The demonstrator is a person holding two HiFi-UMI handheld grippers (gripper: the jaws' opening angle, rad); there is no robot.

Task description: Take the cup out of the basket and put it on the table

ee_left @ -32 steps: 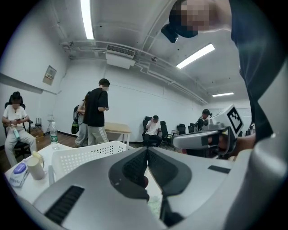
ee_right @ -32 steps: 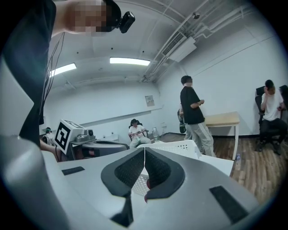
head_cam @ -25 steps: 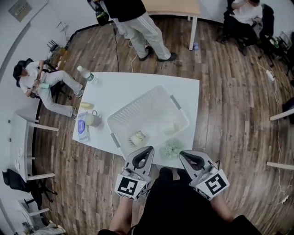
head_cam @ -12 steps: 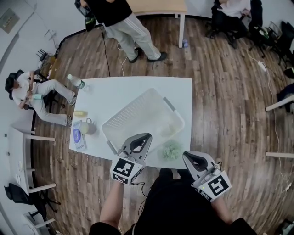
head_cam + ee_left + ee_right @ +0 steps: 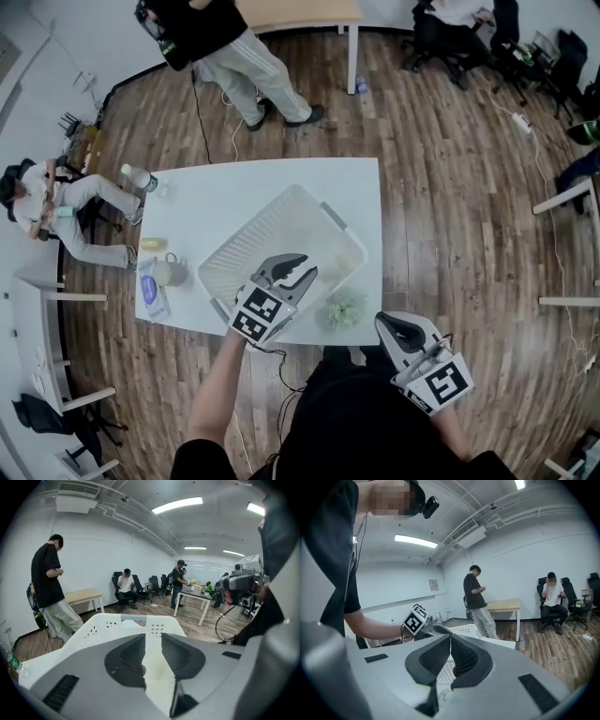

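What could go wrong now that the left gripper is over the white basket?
The left gripper, jaws opening with nothing between them, hides the basket's near corner in the head view; it might catch the mesh wall. The right gripper hangs shut, off the table, so the unsteadied basket could slide into the green fuzzy object by the table's front edge.

The person is wearing a black short-sleeved top and a black head camera, its cable trailing down the chest. The grey left claw and right claw are each bearing a black-and-white marker cube. The left jaws are opening with nothing between them.
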